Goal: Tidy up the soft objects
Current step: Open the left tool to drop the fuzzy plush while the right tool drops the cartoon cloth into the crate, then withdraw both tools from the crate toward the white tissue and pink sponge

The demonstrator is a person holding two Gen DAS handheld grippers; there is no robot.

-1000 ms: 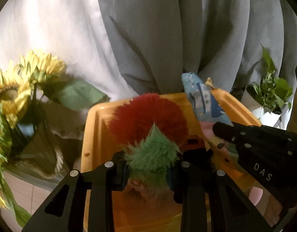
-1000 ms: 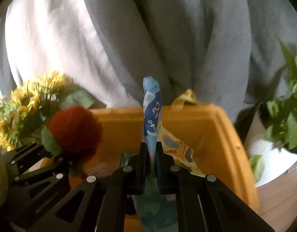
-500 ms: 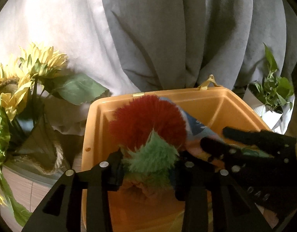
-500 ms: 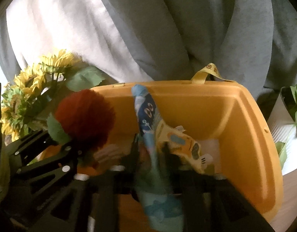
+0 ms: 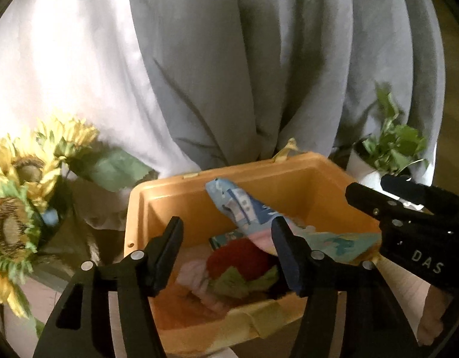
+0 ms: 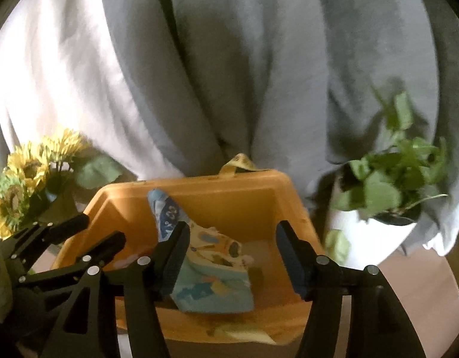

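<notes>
Two grippers are held over an orange bin (image 5: 289, 185), and both have just been opening, with nothing left between the jaws. At the far left, sunflowers (image 5: 17, 197) are seen beside the bin. The left gripper (image 5: 226, 238) is spread wide; the red and green plush toy (image 5: 241, 265) is seen lying free below it, on the bin floor. Just to its right, the blue patterned cloth (image 6: 199, 256) is propped against the back wall and draped across the bin, released by the right gripper (image 6: 232, 250), whose pads stand clear on either side of it. A potted plant (image 6: 390, 185) is seen at the far right. The drop-off looks complete, so both grippers are best drawn straight up and back, jaws kept apart, so that no fold is snagged and pulled out over the rim.
</notes>
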